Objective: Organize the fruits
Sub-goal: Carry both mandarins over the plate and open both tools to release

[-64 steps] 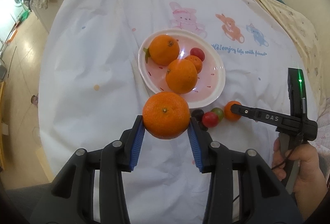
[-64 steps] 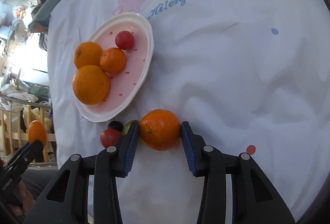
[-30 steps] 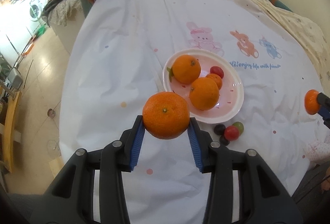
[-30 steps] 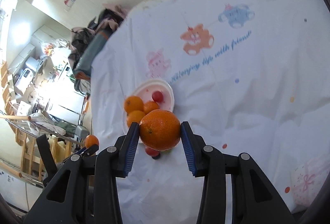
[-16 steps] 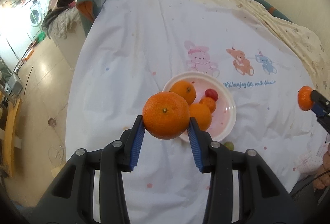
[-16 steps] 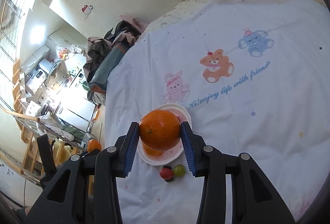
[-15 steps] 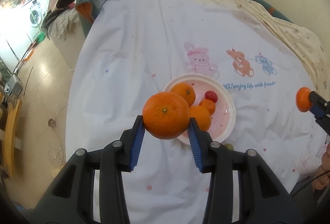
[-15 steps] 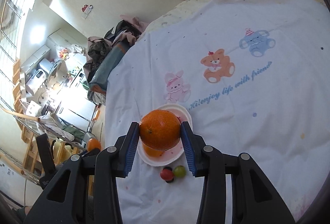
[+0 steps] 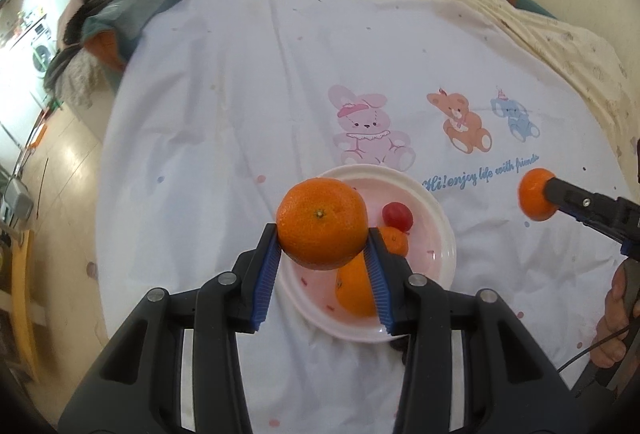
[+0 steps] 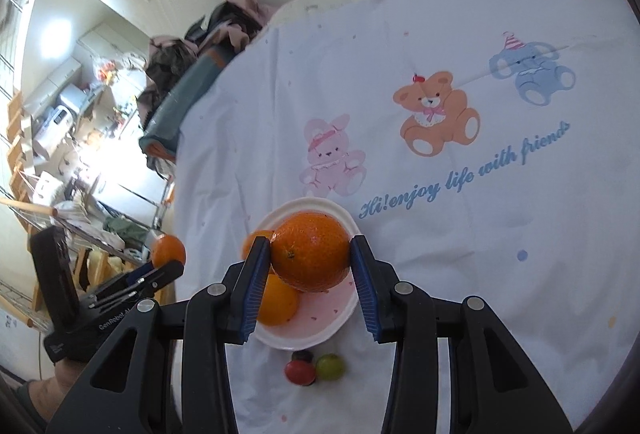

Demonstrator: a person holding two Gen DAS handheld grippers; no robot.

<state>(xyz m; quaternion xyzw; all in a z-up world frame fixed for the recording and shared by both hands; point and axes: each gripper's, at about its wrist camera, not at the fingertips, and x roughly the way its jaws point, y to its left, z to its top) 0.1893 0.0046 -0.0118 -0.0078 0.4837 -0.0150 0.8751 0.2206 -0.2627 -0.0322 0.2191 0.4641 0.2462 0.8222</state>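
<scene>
Gripping one orange (image 9: pixel 322 223), the left gripper (image 9: pixel 322 266) holds it in the air over the near rim of the pink plate (image 9: pixel 446 234), while the right gripper (image 10: pixel 310 274) clamps a second orange (image 10: pixel 311 252) above the same plate. Nearer, three cherry tomatoes (image 10: pixel 314 368) lie on the white bedsheet (image 9: pixel 240 94); farther, an orange (image 9: pixel 354 290), a small mandarin (image 9: pixel 396 239) and a red tomato (image 9: pixel 397 216) sit inside the plate.

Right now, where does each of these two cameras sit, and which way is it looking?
Left wrist: sits on the left gripper, looking down its fingers at the held round orange, over the pink plate; a hand shows at right.
Right wrist: sits on the right gripper, clamping another orange above that plate.
Both share the plate, the cartoon-animal white cloth and each other's gripper.
</scene>
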